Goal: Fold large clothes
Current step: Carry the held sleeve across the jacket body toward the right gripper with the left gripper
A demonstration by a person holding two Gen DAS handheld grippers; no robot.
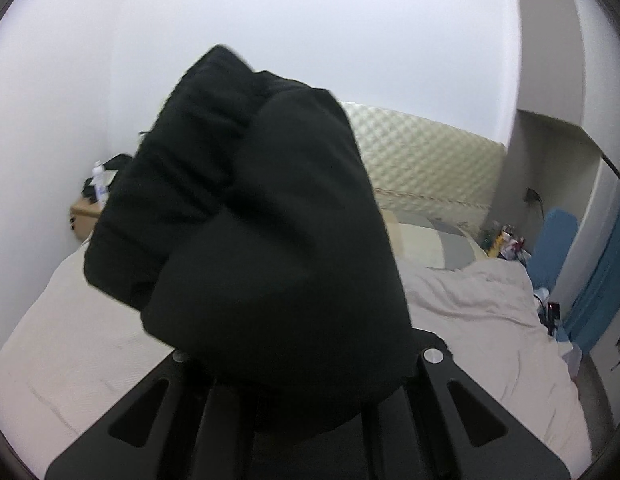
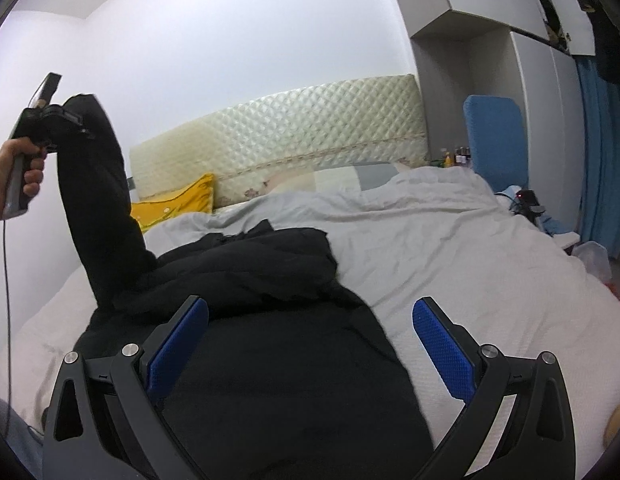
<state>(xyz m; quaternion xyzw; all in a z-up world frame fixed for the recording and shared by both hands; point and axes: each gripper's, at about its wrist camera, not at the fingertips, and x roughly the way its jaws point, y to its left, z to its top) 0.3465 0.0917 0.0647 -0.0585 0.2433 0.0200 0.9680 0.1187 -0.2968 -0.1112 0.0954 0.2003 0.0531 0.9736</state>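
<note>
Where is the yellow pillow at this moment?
In the right wrist view, the yellow pillow lies left of centre, at the foot of the quilted headboard, just behind the raised black sleeve.

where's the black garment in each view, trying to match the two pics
Left wrist: black garment bunched up close, centre frame, clamped in the left gripper, hiding its fingertips.
Right wrist: lower centre, spread on the bed, one part lifted at left by the left gripper.
Shared landmark: quilted headboard.
</note>
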